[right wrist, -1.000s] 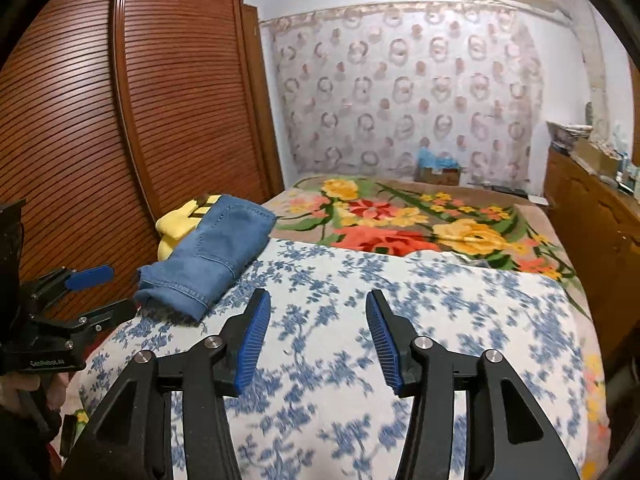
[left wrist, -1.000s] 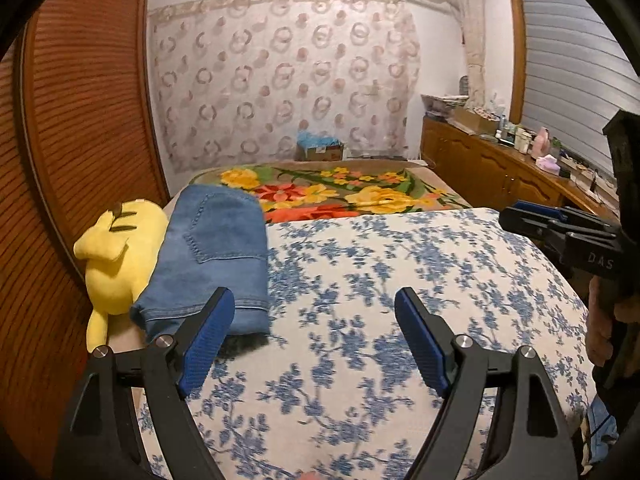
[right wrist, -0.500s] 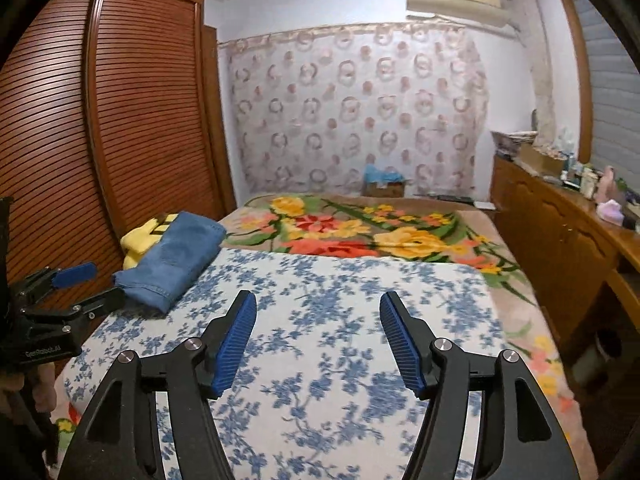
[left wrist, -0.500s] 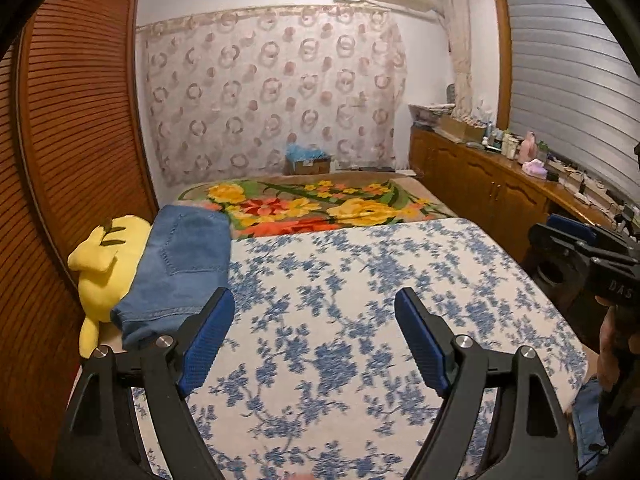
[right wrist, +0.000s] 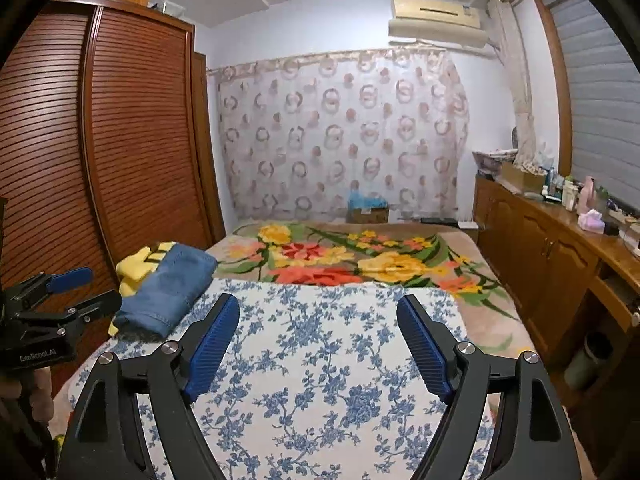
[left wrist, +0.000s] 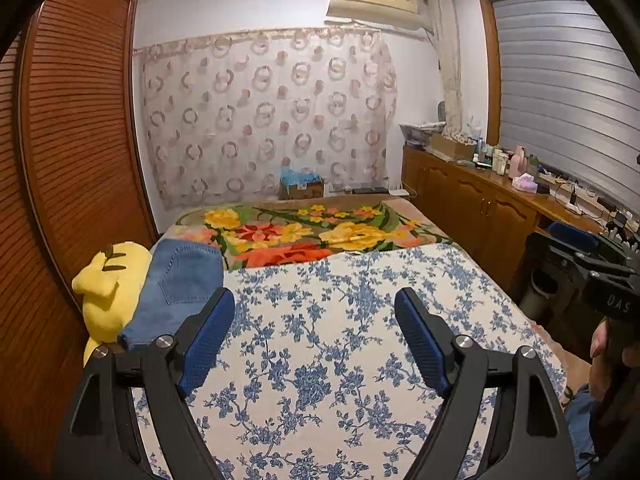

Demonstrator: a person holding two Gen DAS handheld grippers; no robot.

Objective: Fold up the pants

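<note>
Folded blue denim pants (left wrist: 178, 286) are seen lying at the left edge of a bed (left wrist: 340, 320), against a yellow plush toy (left wrist: 110, 284), their long axis running from the near edge toward the far curtained wall, folded end nearest. The left gripper (left wrist: 314, 336) is held above the blue-flowered sheet (right wrist: 320, 360) with its jaws spread and nothing between them. The right gripper (right wrist: 318, 340), whose jaws have just been opening, is likewise shown spread and empty, well apart from the pants.
</note>
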